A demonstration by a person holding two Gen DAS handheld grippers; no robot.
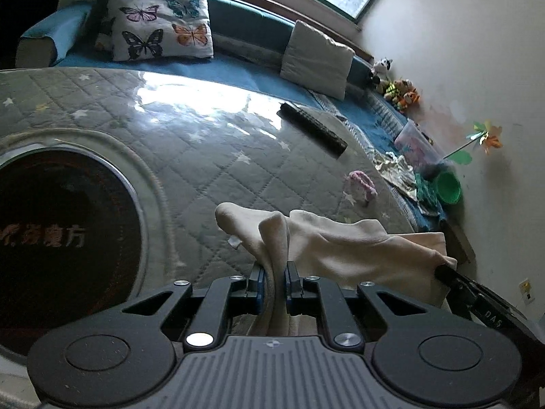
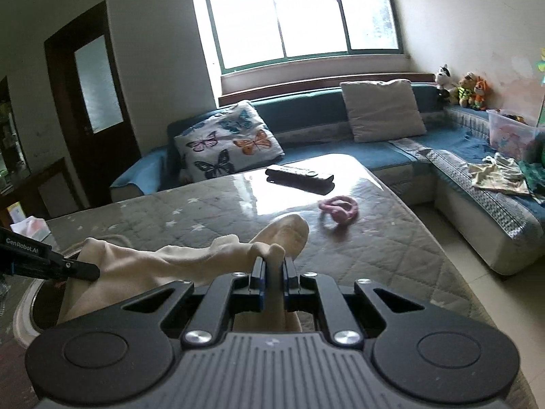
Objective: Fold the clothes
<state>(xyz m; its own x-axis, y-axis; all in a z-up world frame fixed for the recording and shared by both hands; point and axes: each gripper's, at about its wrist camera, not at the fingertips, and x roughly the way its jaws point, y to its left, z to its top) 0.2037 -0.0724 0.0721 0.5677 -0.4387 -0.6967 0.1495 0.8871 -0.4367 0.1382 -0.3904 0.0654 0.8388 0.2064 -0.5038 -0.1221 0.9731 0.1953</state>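
The left gripper point(image 2: 51, 266), seen from the right wrist, bears "GenRobot.AI" in white. The right gripper point(image 1: 477, 303), seen from the left wrist, shows "DAS". The dark round panel point(image 1: 61, 238) carries gold Chinese characters ending "魔方"; the first ones are unclear.

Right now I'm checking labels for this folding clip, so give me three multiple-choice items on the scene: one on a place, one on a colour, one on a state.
1. Where does the remote lie?
A. on the quilted table
B. on the sofa
C. on the floor

2. What colour is the garment being held?
A. blue
B. cream
C. black

3. How is the right gripper?
A. open
B. out of view
C. shut on the garment

Answers:
1. A, it rests on the table.
2. B, the cloth is pale cream.
3. C, cloth is pinched between its fingers.
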